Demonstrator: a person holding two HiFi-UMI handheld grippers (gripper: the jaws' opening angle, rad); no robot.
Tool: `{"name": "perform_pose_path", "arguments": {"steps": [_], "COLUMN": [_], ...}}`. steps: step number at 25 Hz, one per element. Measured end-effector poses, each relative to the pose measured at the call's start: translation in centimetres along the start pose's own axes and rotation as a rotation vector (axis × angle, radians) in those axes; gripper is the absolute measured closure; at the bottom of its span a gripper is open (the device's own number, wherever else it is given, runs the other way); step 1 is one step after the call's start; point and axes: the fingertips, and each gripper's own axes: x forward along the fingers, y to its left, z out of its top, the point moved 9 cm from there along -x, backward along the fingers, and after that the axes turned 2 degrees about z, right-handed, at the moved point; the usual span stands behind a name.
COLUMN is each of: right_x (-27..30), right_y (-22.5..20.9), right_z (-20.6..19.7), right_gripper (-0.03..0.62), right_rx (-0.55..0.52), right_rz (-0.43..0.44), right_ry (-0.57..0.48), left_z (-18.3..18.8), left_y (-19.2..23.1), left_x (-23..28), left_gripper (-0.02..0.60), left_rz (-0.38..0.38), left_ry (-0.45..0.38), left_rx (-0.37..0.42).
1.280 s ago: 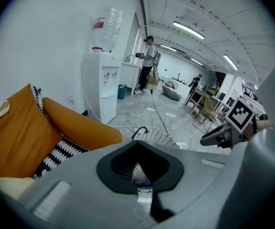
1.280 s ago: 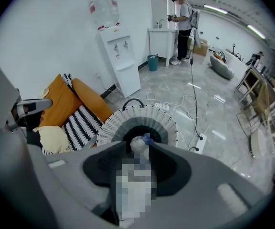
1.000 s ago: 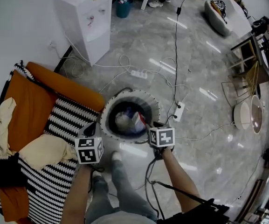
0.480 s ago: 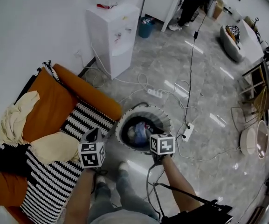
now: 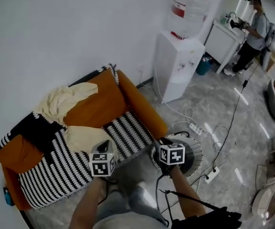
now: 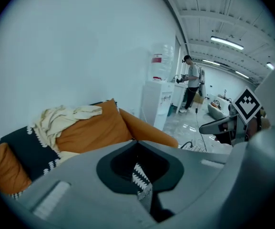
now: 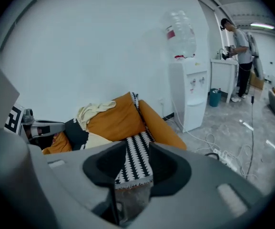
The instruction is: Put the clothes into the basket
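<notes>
Head view: you've swung from the basket (image 5: pixel 197 150) to the sofa (image 5: pixel 127 104).
Left gripper (image 5: pixel 105 146): jaws a slit apart, empty.
Right gripper (image 5: pixel 159 142): jaws apart, empty.
Clothes left: cream garment (image 5: pixel 63 98) on the backrest, cream piece (image 5: pixel 82 138) on the seat.
Vs earlier: both grippers hung over the basket; that drop looks done, next pickup pending.

The sofa (image 5: pixel 51 175) fills the left and centre of the head view, its back to the wall. One heap of clothes (image 5: pixel 61 98) lies over the backrest toward the upper left. A second piece (image 5: pixel 82 138) lies on the seat just below it. The basket (image 5: pixel 198 152) stands on the floor just right of the sofa's end, at lower centre. Further up the frame a water dispenser (image 5: pixel 178 66) stands by the wall, and a person (image 5: pixel 254 27) is in the upper right corner. A power strip (image 5: pixel 212 175) lies on the floor just right of the basket.
</notes>
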Motion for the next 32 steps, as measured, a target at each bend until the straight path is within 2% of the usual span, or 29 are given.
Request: {"name": "perform_pose_path", "arguments": {"steps": [8,12,15,23,32], "right_x": [5.9,8.6,10.1,14.9,22.7], "right_y": [10.0,15.2,18.6,25.4,30.5], "right_z": [3.9,5.4,6.6,10.9,15.6], "right_gripper": [0.441,0.441,0.441,0.441,0.441], "right_rx": [-0.143,-0.218,-0.265,-0.385,-0.469], "right_rz": [0.187,0.246,0.276,0.298,0.288], "right_ry": [0.037,0.062,0.071,0.099,0.137], "left_z": [-3.3,-5.6,-6.6,-5.2,-4.4], "left_y": [9.1,13.5,16.7,25.7,34.5], "left_x": [-6.6,-8.7,-9.7,-9.4,-6.4], "left_gripper": [0.578,0.578,0.578,0.578,0.578], "left_rz": [0.229,0.305,0.349,0.4,0.42], "left_ry": [-0.04,-0.046,-0.058,-0.112,-0.107], "left_rx": [-0.173,-0.293,-0.355,-0.441,-0.506]}}
